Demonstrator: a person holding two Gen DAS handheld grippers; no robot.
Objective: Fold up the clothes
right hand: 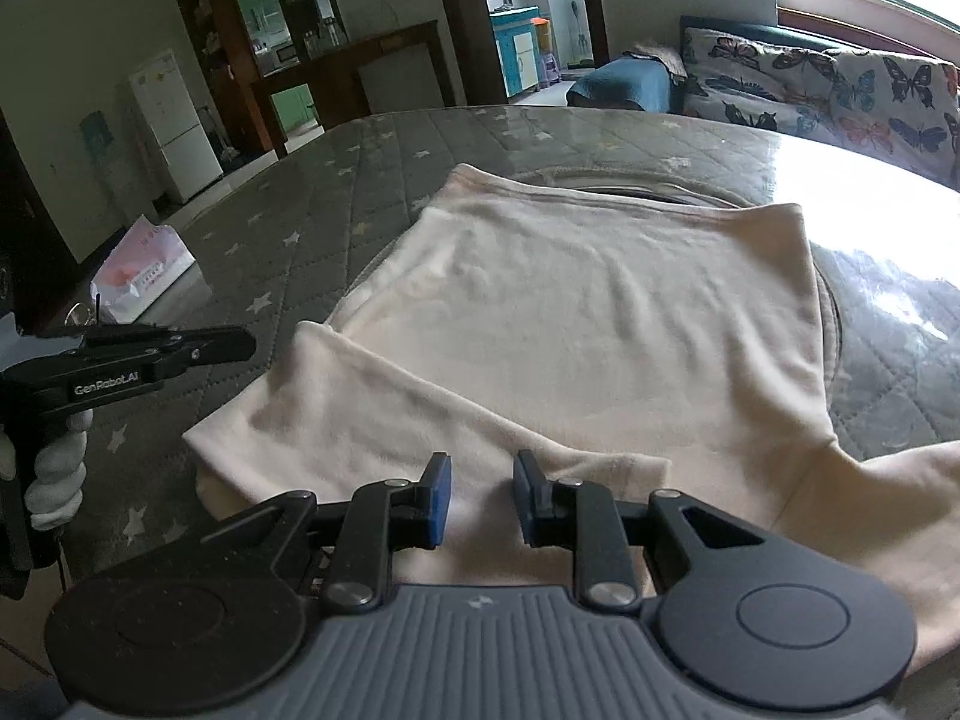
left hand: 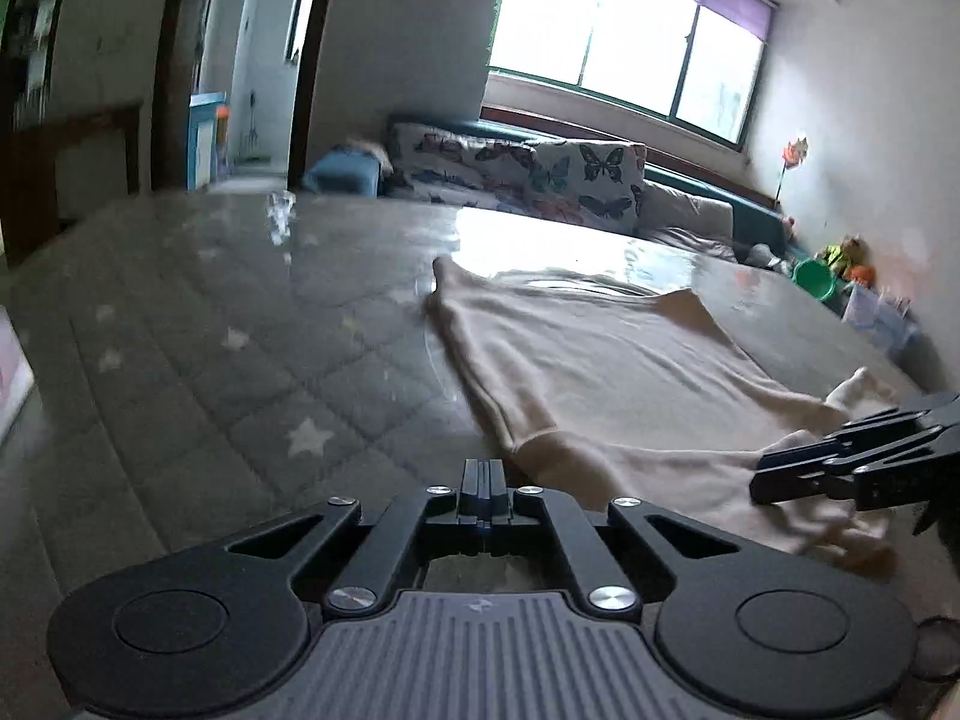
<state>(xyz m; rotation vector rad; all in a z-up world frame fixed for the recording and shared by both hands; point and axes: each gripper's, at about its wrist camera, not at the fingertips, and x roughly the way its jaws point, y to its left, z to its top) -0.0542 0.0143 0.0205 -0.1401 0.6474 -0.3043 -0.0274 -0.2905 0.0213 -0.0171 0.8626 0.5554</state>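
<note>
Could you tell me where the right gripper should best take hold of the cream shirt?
Probably the near edge of the cream shirt, just ahead of the right gripper. Its jaws stand apart over the cloth there; come in low from the near side, since the cloth lies flat.

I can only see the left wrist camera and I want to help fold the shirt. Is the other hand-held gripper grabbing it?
Observer: No. The right wrist view shows the right hand-held gripper with its blue pads apart over the cream shirt, pinching nothing.
Operator: Who's holding my one?
Observer: A hand in a white glove holds the left hand-held gripper beside the shirt's left edge; its jaws are shut and empty.
Operator: Is the near sleeve tucked in?
Observer: It looks so: one sleeve lies folded across the shirt's near part, while the other sleeve is spread out to the right.
</note>
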